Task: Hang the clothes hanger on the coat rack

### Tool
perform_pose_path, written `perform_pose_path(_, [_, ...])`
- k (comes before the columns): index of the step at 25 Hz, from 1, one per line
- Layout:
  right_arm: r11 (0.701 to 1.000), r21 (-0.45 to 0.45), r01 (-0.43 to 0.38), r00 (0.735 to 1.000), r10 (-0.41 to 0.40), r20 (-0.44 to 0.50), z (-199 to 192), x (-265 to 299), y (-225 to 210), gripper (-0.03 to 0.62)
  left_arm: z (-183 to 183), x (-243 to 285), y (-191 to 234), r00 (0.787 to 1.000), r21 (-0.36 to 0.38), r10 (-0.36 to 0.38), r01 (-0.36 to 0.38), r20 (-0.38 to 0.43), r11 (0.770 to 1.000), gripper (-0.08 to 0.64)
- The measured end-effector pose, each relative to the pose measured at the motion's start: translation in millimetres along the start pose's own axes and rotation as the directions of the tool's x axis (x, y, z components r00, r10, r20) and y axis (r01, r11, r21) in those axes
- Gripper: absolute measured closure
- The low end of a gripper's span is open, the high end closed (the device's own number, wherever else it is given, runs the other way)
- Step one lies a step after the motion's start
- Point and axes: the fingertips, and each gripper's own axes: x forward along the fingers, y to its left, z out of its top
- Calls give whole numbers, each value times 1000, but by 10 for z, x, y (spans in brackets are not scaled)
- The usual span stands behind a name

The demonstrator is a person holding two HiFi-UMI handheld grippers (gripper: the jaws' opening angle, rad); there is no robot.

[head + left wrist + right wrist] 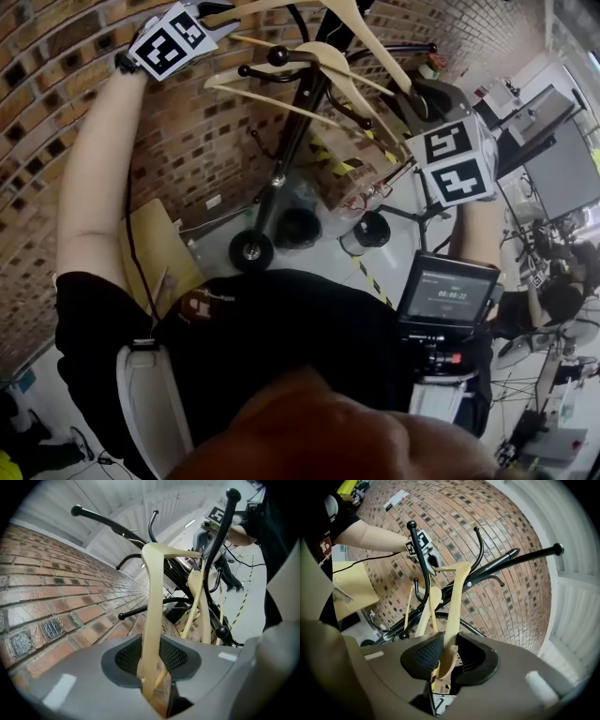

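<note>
Left claw [152, 665]: pinched one tip of the clothes hanger [151, 597]; its dark mesh pads [124, 657] pressed either side of the pale wood.
Right claw [445, 660]: pinched the opposite tip of the same hanger; the rounded wood end sat between its pads [423, 654].
Clothes hanger: pale wood with a thin crossbar; spanned from one claw to the other, lifted among the rack's upper arms.
Hook [151, 527]: dark metal curve rising from the hanger's neck, about midway between the claws; whether it touched a rack arm could not be told.
Second hanger [323, 56]: same pale wood; lay against the rack just below the held one, beyond both claws' tips.
Coat rack [298, 127]: black metal post with curved, knob-tipped arms and a wheeled base; stood ahead of both claws, its arms reaching between and past them.
Brick wall [56, 94]: red-brown; ran behind the rack, on the left claw's side.
Cardboard sheet [155, 244]: tan; stood at the wall's foot, well below the left claw.
Striped floor tape [370, 277]: yellow and black; lay on the pale floor, well below the right claw.
Screen unit [448, 295]: dark device with a lit display; sat at the person's chest, below the right claw.
Black shirt [281, 328]: worn by the person; a bare forearm [94, 178] rose from it to the left claw.
</note>
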Motion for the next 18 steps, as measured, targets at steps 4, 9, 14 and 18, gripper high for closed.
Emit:
perform_pose_path(4, [998, -40, 57, 998, -57, 3, -1, -4, -32, 483, -29, -74, -67, 1000, 4, 11, -11, 25, 1000, 462])
perform_pose_path(9, [995, -47, 88, 996, -87, 9, -15, 36, -57, 477, -20, -176, -90, 999, -7, 27, -27, 44, 1000, 460])
perform_pose_path(14, [996, -44, 77, 997, -76, 29, 9, 19, -64, 486, -57, -247, -25, 997, 11, 75, -76, 23, 997, 471])
perform_pose_path(18, [995, -53, 87, 995, -84, 55, 84, -29, -108, 488, -71, -226, -10, 997, 16, 70, -70, -7, 997, 474])
